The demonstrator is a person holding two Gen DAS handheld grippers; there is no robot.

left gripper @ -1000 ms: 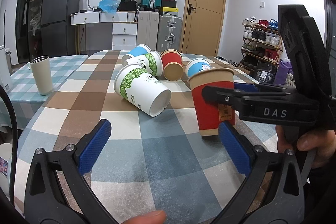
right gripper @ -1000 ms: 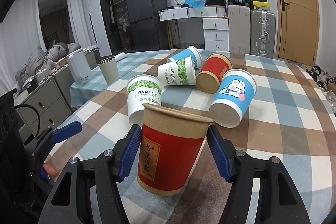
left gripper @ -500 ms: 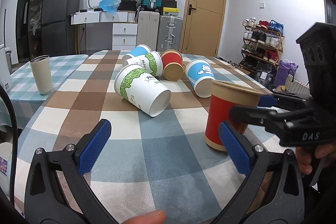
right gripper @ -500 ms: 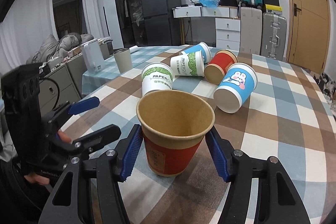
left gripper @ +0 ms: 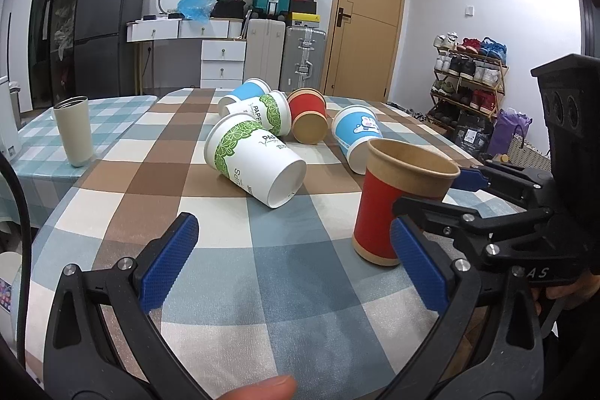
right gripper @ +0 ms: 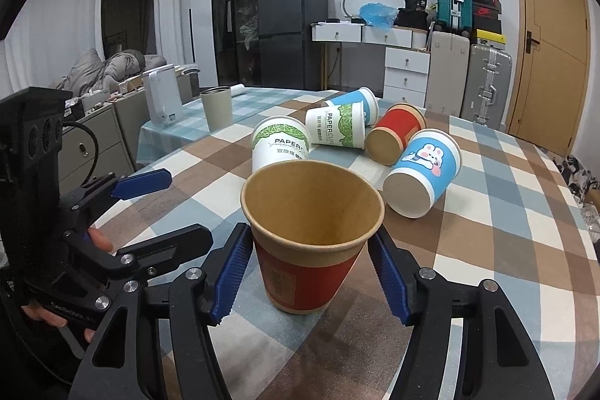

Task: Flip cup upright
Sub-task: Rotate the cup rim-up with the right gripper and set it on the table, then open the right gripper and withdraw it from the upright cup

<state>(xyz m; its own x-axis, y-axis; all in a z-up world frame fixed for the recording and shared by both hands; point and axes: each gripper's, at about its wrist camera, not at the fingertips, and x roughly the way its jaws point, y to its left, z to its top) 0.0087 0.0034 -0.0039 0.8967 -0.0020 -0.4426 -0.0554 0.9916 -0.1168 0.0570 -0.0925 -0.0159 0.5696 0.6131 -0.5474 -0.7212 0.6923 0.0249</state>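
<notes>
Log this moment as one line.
red cup upright on table | right tongs around it, grip unclear | left tongs open

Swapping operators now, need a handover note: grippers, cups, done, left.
Right gripper: straddles the upright red cup, which stands on the table; whether the pads touch it I cannot tell.
Left gripper: open, empty.
Done: that cup is upright.
Left: release it, then flip five cups lying on their sides: nearest green-leaf cup, second green-leaf cup, far blue cup, second red cup, bunny cup.
</notes>
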